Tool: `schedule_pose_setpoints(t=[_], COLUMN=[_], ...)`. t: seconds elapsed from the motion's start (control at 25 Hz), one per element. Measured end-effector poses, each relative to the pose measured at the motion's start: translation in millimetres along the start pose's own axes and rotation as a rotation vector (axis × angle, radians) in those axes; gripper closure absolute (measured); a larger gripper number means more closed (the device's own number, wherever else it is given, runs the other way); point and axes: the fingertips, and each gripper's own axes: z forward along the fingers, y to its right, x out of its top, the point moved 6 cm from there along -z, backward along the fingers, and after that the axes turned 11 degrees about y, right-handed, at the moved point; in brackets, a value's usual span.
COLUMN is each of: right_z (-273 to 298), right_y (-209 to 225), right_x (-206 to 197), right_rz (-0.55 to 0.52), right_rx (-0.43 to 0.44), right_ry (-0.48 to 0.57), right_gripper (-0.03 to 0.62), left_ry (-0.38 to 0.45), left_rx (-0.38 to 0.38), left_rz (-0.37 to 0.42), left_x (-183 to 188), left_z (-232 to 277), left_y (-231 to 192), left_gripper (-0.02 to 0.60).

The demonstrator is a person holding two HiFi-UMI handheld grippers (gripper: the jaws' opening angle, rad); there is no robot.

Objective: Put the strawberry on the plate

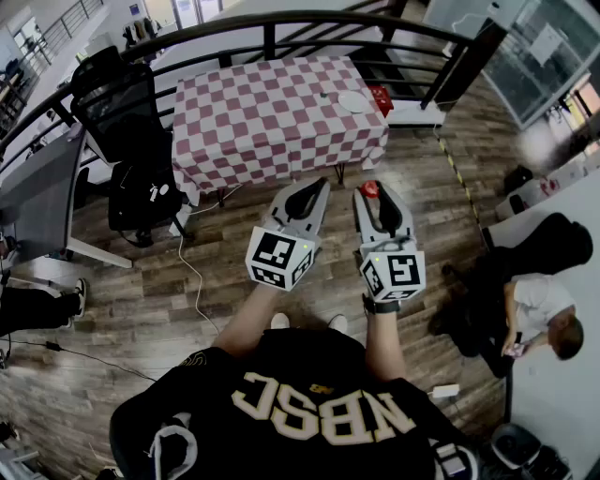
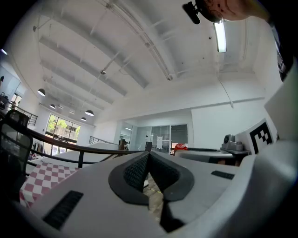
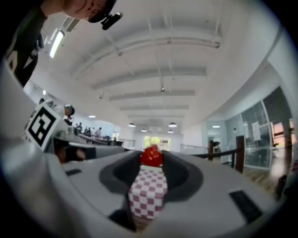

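Observation:
A small red strawberry [image 1: 369, 189] sits between the tips of my right gripper [image 1: 370, 193], which is shut on it and held over the wooden floor, short of the table. In the right gripper view the strawberry [image 3: 152, 156] fills the gap between the dark pads, with the checked cloth showing below it. My left gripper [image 1: 302, 198] hovers beside it to the left, shut and holding nothing; in the left gripper view its pads [image 2: 138, 168] meet at the tip. A white plate [image 1: 355, 101] lies near the far right corner of the red-and-white checked table [image 1: 272, 122].
A black office chair [image 1: 117, 103] stands left of the table and a dark curved railing [image 1: 281, 23] runs behind it. A red object [image 1: 379, 97] sits by the table's right end. A grey desk [image 1: 37, 197] is at the left, and a seated person [image 1: 544, 319] at the right.

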Motion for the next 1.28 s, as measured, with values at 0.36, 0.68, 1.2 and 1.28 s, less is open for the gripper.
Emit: schedule_pose_setpoints(t=[0.36,0.68,1.2,1.28], right_z=[-7,23,120,128], right_y=[-29,-7,167,190], right_x=[-20,-47,-43,-43], right_rz=[0.039,0.159,0.064,0.011], right_rx=[0.011,0.072,0.051,0.036], right_ry=[-0.057,-0.036,0.08,0.069], right_gripper=[0.439,0.439,0.439,0.439], left_ry=[-0.036,-0.079,-0.041,-0.036], left_rx=[-0.023,-0.046,-0.012,0.003], left_rz=[-0.069,-0.094,0.099,0.116], left_x=[-18,-45,-52,-56], left_z=[-17,10,198,220], left_y=[-8,-19,-37,-37], left_gripper=[0.566,0.566,0.566,0.566])
